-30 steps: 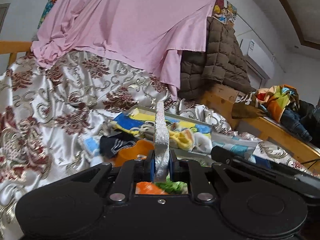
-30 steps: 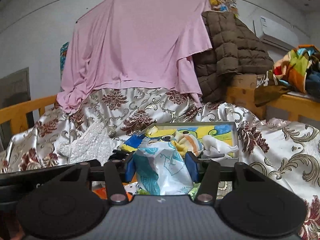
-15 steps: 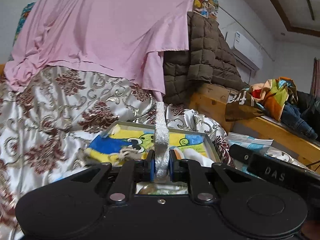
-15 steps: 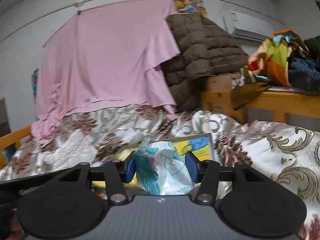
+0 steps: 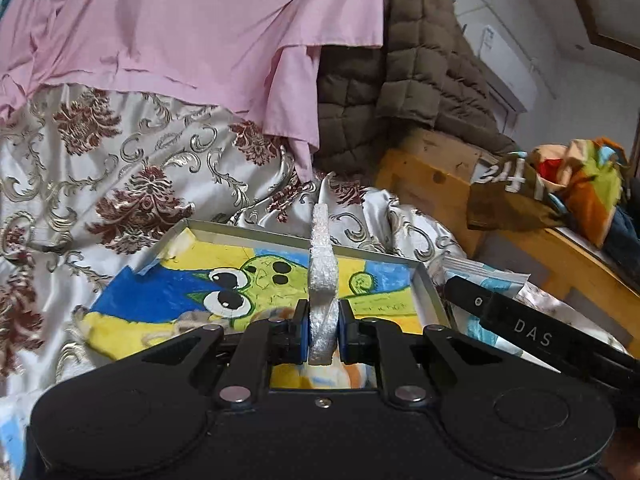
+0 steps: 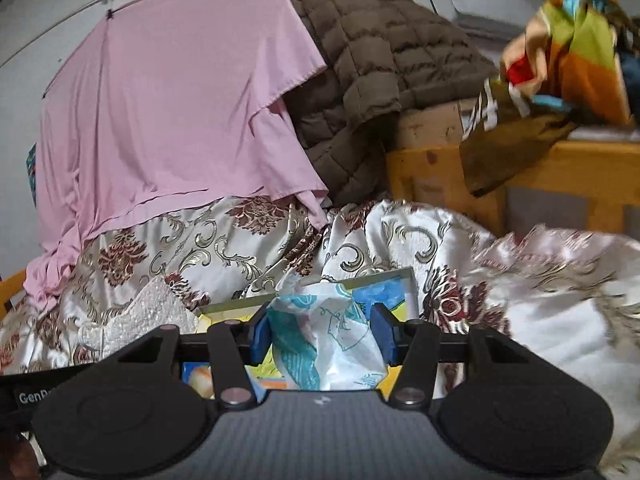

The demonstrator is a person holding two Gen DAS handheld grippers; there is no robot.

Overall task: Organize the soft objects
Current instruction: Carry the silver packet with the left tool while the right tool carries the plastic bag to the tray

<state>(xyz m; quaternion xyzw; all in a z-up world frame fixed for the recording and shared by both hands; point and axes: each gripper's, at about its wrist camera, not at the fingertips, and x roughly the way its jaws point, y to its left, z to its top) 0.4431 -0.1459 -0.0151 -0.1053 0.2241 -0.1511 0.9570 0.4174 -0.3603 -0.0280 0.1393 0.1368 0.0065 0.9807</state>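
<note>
Our left gripper [image 5: 323, 330] clamps a white sparkly cloth [image 5: 322, 276]; our right gripper [image 6: 323, 334] grips a blue-patterned white fabric bundle [image 6: 326, 340] above the box [image 5: 430, 292].

Black bar [image 5: 532, 332], right of the left tool: white letters "DAS". Black bar [image 6: 40, 394], left of the right tool: "Gen", remainder cut off.

The brocade bedspread [image 5: 120, 184] looks glossy, satin-like. The pink sheet [image 5: 180, 28] is matt, smooth cloth. The brown jacket [image 6: 372, 64] is quilted. The bed frame [image 5: 440, 188] is bare wood. The white piece [image 5: 322, 272] looks rough, glittery.
</note>
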